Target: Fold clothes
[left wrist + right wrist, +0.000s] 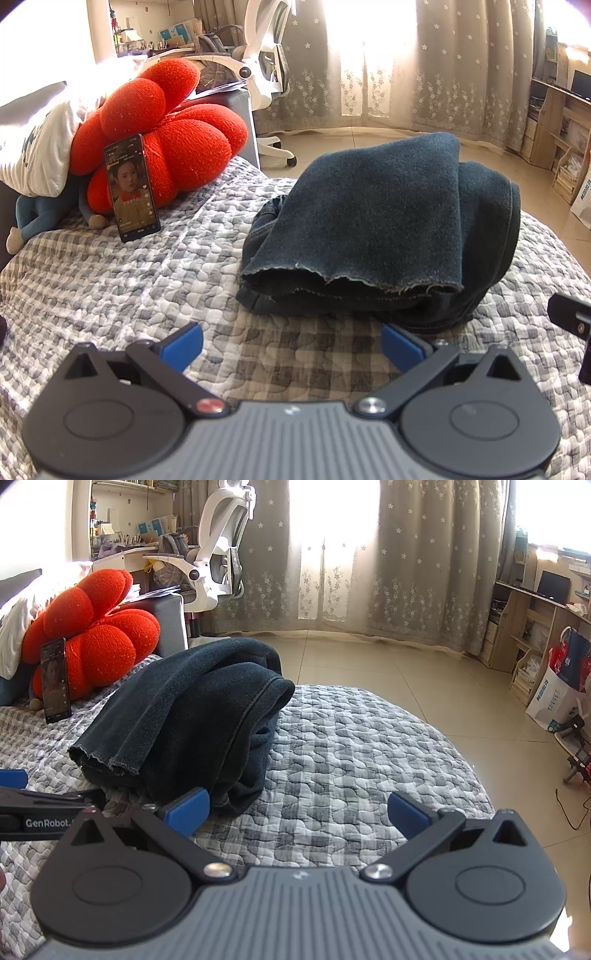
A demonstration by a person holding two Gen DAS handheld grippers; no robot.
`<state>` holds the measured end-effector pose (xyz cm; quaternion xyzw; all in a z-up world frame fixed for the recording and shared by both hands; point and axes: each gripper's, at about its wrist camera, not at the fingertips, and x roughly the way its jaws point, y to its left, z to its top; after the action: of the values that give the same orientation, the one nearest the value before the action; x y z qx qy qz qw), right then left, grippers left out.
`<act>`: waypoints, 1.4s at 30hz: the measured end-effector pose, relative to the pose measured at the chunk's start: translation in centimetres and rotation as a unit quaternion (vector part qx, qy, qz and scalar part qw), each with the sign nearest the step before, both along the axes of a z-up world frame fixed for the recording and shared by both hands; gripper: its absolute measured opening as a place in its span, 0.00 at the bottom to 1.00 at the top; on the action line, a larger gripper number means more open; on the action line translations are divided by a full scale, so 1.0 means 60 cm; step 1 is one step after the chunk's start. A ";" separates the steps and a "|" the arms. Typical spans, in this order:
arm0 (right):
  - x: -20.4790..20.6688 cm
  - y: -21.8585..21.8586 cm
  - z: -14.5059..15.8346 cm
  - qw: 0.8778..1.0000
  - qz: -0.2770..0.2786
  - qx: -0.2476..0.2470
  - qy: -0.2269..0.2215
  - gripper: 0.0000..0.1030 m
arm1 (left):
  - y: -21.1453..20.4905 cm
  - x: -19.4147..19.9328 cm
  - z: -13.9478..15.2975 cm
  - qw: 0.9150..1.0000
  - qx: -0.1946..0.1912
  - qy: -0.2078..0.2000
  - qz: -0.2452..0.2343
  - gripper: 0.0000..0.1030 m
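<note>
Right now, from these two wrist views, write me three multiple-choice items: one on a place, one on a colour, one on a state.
1. Where does the phone stand?
A. Propped against the red cushion
B. Flat on the jeans
C. On the floor

2. What colour are the jeans?
A. White
B. Dark blue
C. Red

3. How are the left tongs?
A. Shut on the jeans
B. Shut on the phone
C. Open, holding nothing

Answers:
1 A: the phone stands upright on the quilt, leaning on the cushion.
2 B: the folded denim is dark blue.
3 C: their blue pads are spread wide over bare quilt, short of the jeans.
</note>
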<state>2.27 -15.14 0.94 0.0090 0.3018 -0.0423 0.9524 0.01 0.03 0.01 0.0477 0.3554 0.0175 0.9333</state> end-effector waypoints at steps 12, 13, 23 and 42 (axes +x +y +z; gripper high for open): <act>0.005 0.006 0.003 1.000 -0.004 -0.001 0.001 1.00 | 0.004 0.010 -0.006 1.000 0.005 0.013 -0.003 1.00; 0.005 0.005 0.003 1.000 -0.003 -0.002 0.002 1.00 | 0.005 0.010 -0.006 1.000 0.004 0.013 -0.003 1.00; 0.011 0.004 0.001 1.000 -0.003 -0.004 0.007 1.00 | 0.008 0.015 -0.008 1.000 0.003 0.018 -0.001 1.00; 0.011 0.008 -0.002 1.000 0.002 -0.008 0.013 1.00 | 0.011 0.018 -0.010 1.000 0.006 0.022 0.001 1.00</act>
<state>2.96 -14.68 0.82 0.0004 0.3136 -0.0424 0.9486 1.10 0.69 -0.58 0.0535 0.3760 0.0194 0.9249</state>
